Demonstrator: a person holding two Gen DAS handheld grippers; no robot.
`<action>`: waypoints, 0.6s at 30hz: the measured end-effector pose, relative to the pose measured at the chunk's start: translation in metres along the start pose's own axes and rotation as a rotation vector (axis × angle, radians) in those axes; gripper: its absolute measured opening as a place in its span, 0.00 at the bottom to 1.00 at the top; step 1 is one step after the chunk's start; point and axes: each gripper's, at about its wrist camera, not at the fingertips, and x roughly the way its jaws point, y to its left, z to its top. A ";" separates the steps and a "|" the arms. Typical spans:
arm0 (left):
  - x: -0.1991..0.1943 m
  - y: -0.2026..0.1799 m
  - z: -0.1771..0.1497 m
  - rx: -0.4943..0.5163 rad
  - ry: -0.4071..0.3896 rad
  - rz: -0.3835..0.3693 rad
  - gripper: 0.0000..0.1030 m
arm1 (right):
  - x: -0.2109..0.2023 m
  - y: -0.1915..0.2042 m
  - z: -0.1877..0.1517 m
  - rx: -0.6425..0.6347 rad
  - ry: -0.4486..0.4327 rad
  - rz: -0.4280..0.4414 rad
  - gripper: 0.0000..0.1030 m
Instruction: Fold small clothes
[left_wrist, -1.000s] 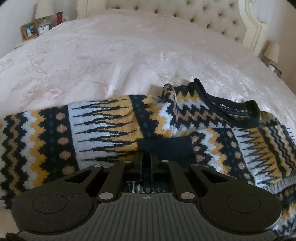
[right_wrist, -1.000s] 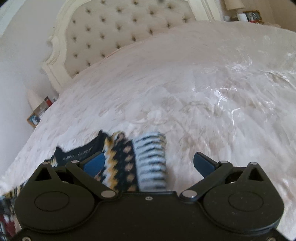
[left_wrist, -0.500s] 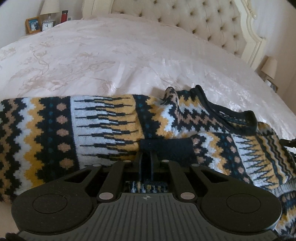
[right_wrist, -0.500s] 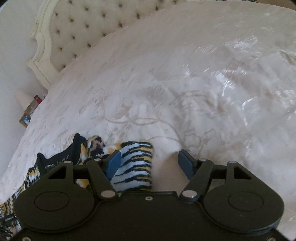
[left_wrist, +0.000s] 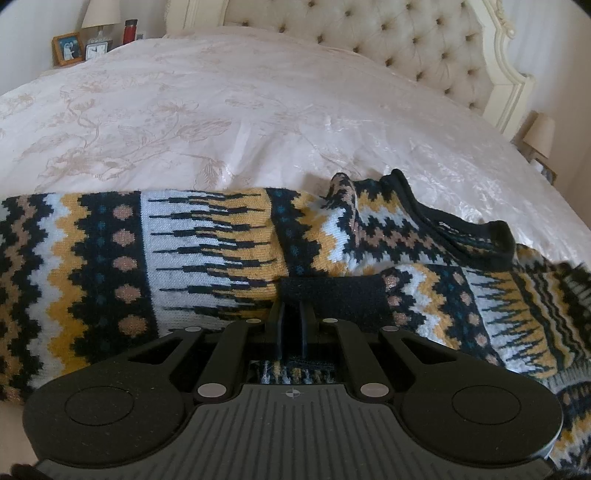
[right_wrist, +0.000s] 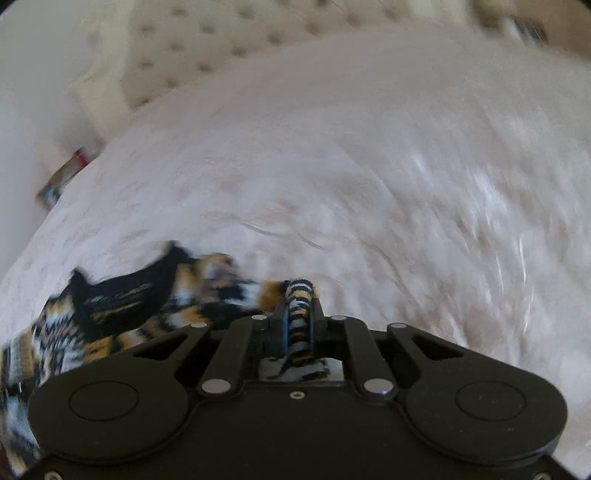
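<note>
The left gripper (left_wrist: 291, 314) is clamped on the dark cuff (left_wrist: 334, 297) at 12 o'clock. The right gripper (right_wrist: 298, 317) is closing on the patterned sweater (left_wrist: 207, 254), a fold pinched between its fingers. The sweater lies across the pale bedspread (left_wrist: 221, 110).

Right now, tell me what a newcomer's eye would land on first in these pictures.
The patterned sweater, black, white and mustard, sprawls across the near edge of the pale bedspread. The left gripper is shut on its dark cuff, while the right gripper is closing on a striped fold of the same knit. Behind, a cream tufted headboard fills the far side.
</note>
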 end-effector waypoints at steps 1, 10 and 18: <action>0.000 0.000 0.000 0.000 0.000 0.000 0.09 | -0.012 0.006 0.001 -0.042 -0.047 -0.034 0.15; 0.000 0.000 0.002 0.000 0.004 0.011 0.09 | 0.015 -0.028 -0.019 0.102 0.077 -0.142 0.20; -0.001 -0.001 0.002 -0.009 -0.003 0.011 0.09 | -0.030 -0.033 -0.019 0.159 -0.050 -0.147 0.83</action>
